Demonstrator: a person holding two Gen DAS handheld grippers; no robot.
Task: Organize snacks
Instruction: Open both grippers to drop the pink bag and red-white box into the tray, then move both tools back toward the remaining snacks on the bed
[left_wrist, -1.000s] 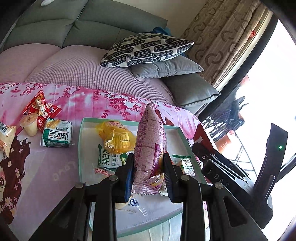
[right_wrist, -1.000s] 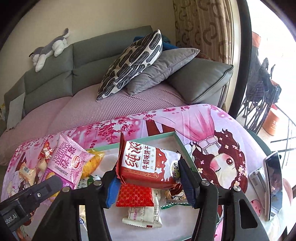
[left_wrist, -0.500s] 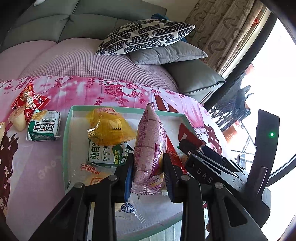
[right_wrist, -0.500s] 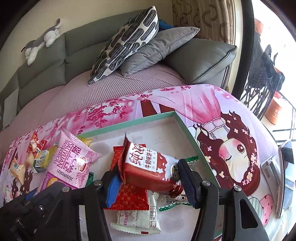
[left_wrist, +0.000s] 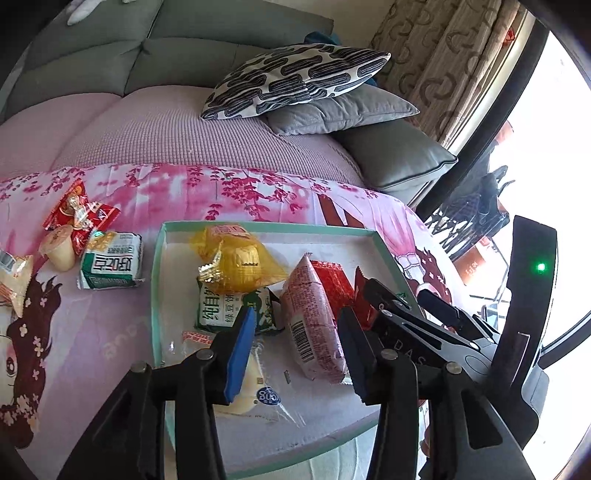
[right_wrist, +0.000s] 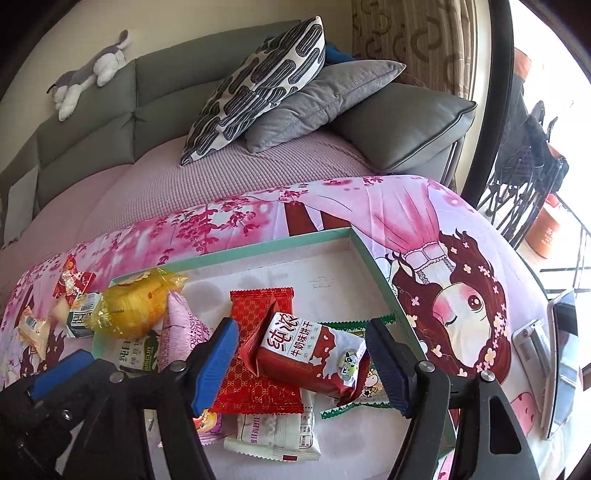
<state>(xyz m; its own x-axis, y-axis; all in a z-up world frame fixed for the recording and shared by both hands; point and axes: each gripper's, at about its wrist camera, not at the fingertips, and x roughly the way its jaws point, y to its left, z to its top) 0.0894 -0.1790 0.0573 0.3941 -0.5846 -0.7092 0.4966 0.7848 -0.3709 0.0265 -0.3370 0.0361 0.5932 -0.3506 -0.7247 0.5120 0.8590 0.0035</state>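
Observation:
A green-rimmed white tray (left_wrist: 157, 280) (right_wrist: 373, 266) lies on the pink cloth. My left gripper (left_wrist: 295, 350) is open; the pink snack pack (left_wrist: 314, 321) lies in the tray between its jaws, free of them. My right gripper (right_wrist: 303, 365) is open; the red milk-biscuit pack (right_wrist: 310, 354) rests in the tray between its jaws, on top of a flat red packet (right_wrist: 258, 362). A yellow bag (left_wrist: 236, 262) and a green biscuit pack (left_wrist: 229, 310) also lie in the tray.
Loose snacks lie left of the tray: a green-white pack (left_wrist: 112, 260), a red wrapper (left_wrist: 79, 214), a small cup (left_wrist: 59, 247). A phone on a stand (right_wrist: 557, 365) sits at the right. Sofa cushions (right_wrist: 258, 85) are behind.
Both grippers opened. The pink pack dropped from upright to lying in the tray. The red biscuit pack came down onto the packets in the tray.

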